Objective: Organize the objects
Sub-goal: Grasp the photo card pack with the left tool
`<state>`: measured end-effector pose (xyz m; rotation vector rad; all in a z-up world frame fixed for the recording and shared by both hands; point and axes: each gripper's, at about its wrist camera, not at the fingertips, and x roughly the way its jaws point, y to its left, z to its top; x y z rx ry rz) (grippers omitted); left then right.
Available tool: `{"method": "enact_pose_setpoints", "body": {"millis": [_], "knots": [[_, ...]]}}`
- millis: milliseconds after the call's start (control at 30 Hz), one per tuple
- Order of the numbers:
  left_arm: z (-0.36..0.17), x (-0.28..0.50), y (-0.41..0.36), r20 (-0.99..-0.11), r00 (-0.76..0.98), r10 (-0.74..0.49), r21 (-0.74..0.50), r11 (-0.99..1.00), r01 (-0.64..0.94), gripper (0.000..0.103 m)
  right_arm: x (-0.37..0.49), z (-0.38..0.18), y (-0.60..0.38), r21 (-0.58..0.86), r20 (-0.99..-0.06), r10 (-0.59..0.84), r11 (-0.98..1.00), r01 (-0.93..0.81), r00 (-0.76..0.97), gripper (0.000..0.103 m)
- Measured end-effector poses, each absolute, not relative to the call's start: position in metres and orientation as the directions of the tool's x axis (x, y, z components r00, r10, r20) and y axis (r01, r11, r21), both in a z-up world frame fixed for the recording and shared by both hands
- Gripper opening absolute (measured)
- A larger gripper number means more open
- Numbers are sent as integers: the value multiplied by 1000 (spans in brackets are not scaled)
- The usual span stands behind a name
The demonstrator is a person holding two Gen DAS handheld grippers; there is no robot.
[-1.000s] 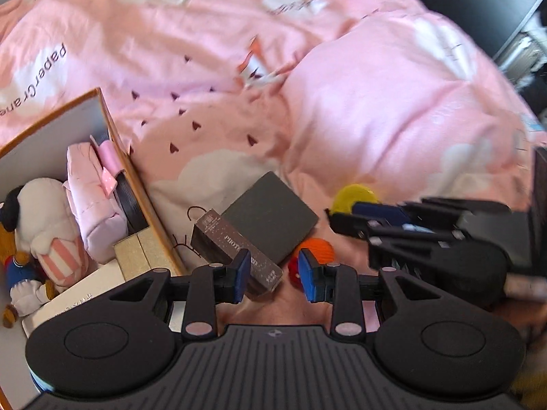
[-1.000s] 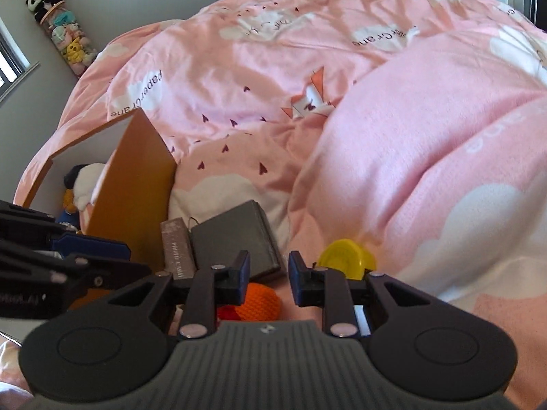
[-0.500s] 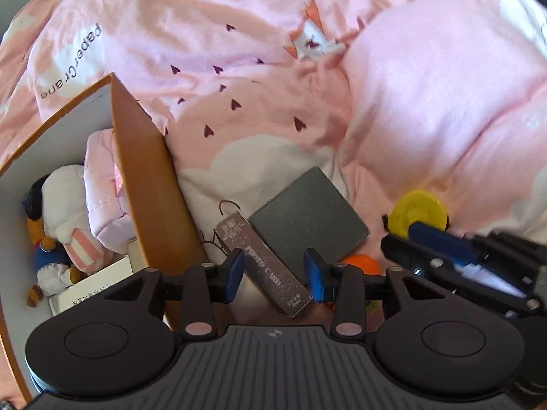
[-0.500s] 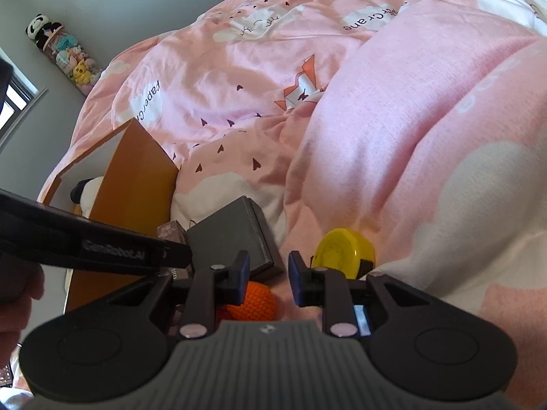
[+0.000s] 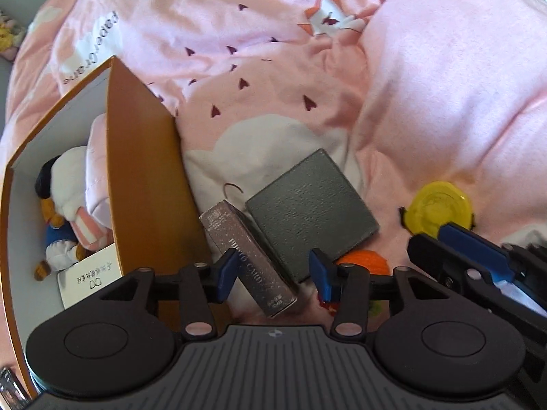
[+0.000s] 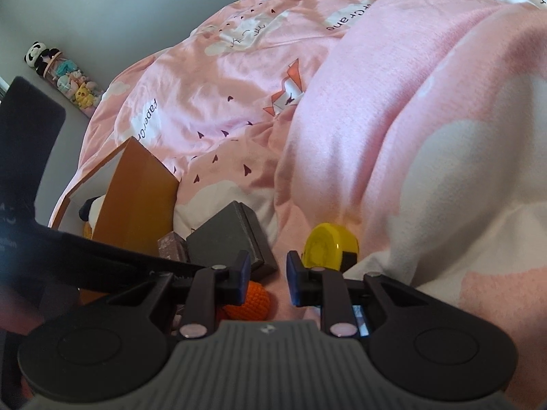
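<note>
The left gripper (image 5: 275,275) hangs over the brown photo card box (image 5: 249,256), jaws opening, pads clear of it. The box lies at 3 o'clock of the orange box (image 5: 143,184). The right gripper (image 6: 265,275) is narrowly parted, empty.

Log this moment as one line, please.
left tongs: opening over photo card box, nothing gripped | right tongs: empty, near orange ball | orange bin: part filled

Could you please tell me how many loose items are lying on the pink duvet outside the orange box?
4: the long photo card box beside the orange box, the dark square case next to it, the orange crochet ball below that, and the yellow disc rightmost. More may be hidden behind the grippers.
</note>
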<state>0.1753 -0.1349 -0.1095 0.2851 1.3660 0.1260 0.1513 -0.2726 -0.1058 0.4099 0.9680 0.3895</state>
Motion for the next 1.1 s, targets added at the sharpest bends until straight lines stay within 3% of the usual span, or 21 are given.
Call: {"method": "enact_pose_setpoints", "body": {"millis": [233, 300, 367, 433, 933, 1100], "knots": [[-117, 165, -140, -920, 247, 304, 343, 930, 134, 53, 150, -109, -279, 534, -689, 521, 835, -133, 505, 24], [-113, 161, -135, -925, 268, 271, 312, 942, 125, 47, 150, -109, -279, 536, -687, 522, 834, -133, 506, 24], [-110, 160, -132, -925, 267, 271, 312, 941, 127, 34, 150, -109, -279, 539, -685, 524, 832, -132, 506, 24], [-107, 161, -129, -932, 239, 274, 310, 942, 129, 30, 150, -109, -279, 538, -686, 524, 833, -133, 505, 24], [-107, 156, -130, -939, 165, 301, 329, 927, 178, 32, 151, -109, -280, 567, -663, 549, 812, -136, 509, 26], [-107, 150, -138, -916, 186, 354, 393, 883, 257, 33, 151, -109, -281, 578, -654, 558, 804, -138, 510, 27]]}}
